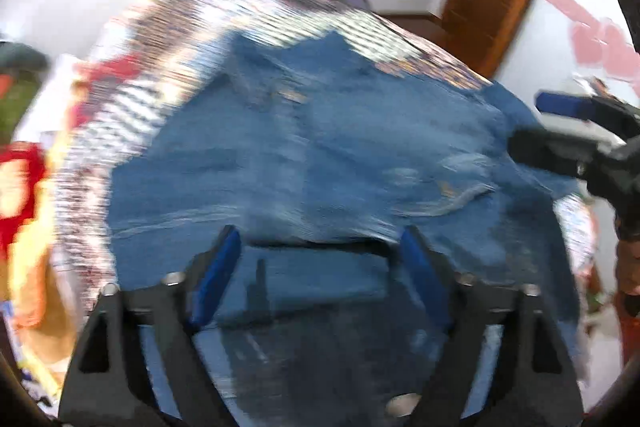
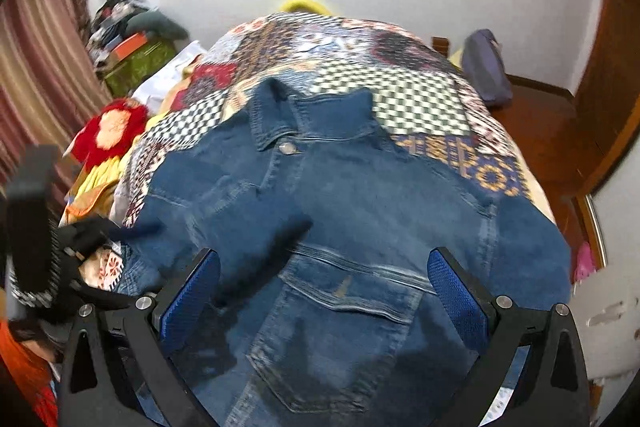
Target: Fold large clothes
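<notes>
Left claw (image 1: 320, 259): matte black angular arms, triangular cut-outs near the base, silver round screw heads at the pivots, blue textured pads (image 1: 218, 279) lining the fingers. Right claw (image 2: 324, 291): same black frame, same silver screws, blue dimpled pads (image 2: 456, 297). Orange sleeve (image 2: 24, 359) at lower left.
</notes>
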A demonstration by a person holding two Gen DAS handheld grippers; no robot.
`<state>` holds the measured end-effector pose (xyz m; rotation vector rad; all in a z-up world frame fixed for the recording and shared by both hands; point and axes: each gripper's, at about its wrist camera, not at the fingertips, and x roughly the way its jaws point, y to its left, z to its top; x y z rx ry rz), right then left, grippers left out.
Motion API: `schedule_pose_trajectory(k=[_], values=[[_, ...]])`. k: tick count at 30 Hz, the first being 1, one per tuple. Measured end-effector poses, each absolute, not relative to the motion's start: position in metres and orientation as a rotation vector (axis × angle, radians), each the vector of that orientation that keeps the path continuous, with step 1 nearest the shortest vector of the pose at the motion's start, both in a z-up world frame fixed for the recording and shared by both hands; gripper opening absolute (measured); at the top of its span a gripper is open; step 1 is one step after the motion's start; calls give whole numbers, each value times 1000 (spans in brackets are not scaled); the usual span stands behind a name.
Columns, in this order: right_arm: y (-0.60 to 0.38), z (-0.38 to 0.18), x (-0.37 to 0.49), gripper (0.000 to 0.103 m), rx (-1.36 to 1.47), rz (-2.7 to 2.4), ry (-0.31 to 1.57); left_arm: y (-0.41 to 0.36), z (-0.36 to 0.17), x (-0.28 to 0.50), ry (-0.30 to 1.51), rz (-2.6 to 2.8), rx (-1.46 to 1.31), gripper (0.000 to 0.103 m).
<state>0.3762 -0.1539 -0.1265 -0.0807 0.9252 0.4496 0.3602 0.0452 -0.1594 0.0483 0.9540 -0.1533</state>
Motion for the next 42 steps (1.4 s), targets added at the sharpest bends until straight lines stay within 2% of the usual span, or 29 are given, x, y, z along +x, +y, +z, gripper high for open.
schedule_pose_trajectory(k=[2, 7, 13, 18, 24, 27, 28, 32, 38, 42], values=[[-138, -130, 377, 103, -104, 473, 933, 68, -153, 353, 911, -77, 71, 86], [-90, -155, 384, 103, -172, 542, 999, 119, -163, 344, 933, 28, 33, 88], [-38, -193, 394, 103, -249, 601, 1102, 161, -201, 336, 1022, 91, -51, 88], [-7, -217, 404, 97, -304, 597, 1142, 175, -233, 337, 1117, 49, -142, 88], [20, -237, 402, 74, -488, 554, 1087, 169, -247, 341, 1138, 57, -112, 88], [22, -238, 395, 57, -551, 550, 1034, 168, -249, 342, 1140, 58, -116, 88], [22, -236, 392, 47, -581, 541, 1009, 169, -249, 341, 1140, 58, -123, 88], [16, -230, 390, 30, -579, 538, 976, 172, -252, 341, 1146, 57, -149, 88], [-8, -202, 390, 23, -480, 510, 914, 170, -246, 342, 1151, 68, -132, 88], [-38, -175, 398, 21, -391, 469, 864, 168, -222, 343, 1102, 66, -136, 88]])
